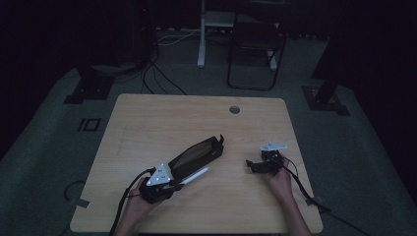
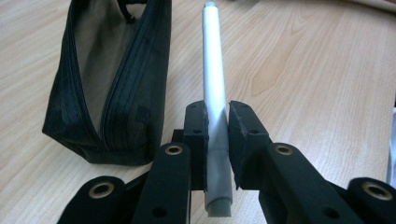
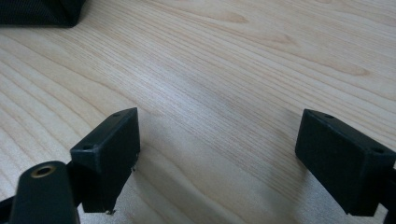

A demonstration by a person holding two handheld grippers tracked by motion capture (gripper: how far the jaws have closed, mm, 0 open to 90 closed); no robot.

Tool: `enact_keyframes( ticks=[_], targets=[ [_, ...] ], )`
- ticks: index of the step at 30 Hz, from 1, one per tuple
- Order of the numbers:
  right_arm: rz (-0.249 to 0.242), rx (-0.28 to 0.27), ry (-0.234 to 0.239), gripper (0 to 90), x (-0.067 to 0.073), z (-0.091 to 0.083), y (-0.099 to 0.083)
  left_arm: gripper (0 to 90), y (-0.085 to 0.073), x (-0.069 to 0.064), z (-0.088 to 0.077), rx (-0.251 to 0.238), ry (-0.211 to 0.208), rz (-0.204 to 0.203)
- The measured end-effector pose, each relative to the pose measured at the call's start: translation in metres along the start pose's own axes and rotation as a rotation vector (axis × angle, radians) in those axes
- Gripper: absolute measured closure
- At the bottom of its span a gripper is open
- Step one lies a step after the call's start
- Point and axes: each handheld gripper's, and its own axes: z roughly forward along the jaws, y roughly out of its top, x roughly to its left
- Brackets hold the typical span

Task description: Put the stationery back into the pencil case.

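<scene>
A long black pencil case (image 1: 196,155) lies unzipped on the wooden table (image 1: 162,118), its tan lining showing. In the left gripper view the case (image 2: 116,79) stands just left of the jaws. My left gripper (image 2: 217,135) is shut on a silver-grey pen (image 2: 214,74), which points away along the case's open side. In the high view the pen (image 1: 195,175) sticks out of the left gripper (image 1: 173,183) toward the table's middle. My right gripper (image 1: 250,166) rests near the right edge, and in its own view the right gripper (image 3: 217,149) stands open over bare wood.
A round cable hole (image 1: 234,109) sits near the table's far edge. Beyond the table stand a folding chair (image 1: 255,46) and a white desk leg (image 1: 201,34), with cables on the floor. A corner of the case (image 3: 42,11) lies at the top left of the right gripper view.
</scene>
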Motion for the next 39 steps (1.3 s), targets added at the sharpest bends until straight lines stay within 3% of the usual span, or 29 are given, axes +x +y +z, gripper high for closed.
enact_keyframes(
  ticks=[12, 39],
  targets=[
    [0.0, 0.0, 0.0, 14.1, 0.0, 0.0, 0.0, 78.6, 0.014, -0.006, -0.011, -0.035, 0.021, 0.038],
    [0.0, 0.0, 0.0, 14.1, 0.0, 0.0, 0.0, 78.6, 0.044, 0.002, -0.033, -0.092, 0.043, 0.096]
  ],
)
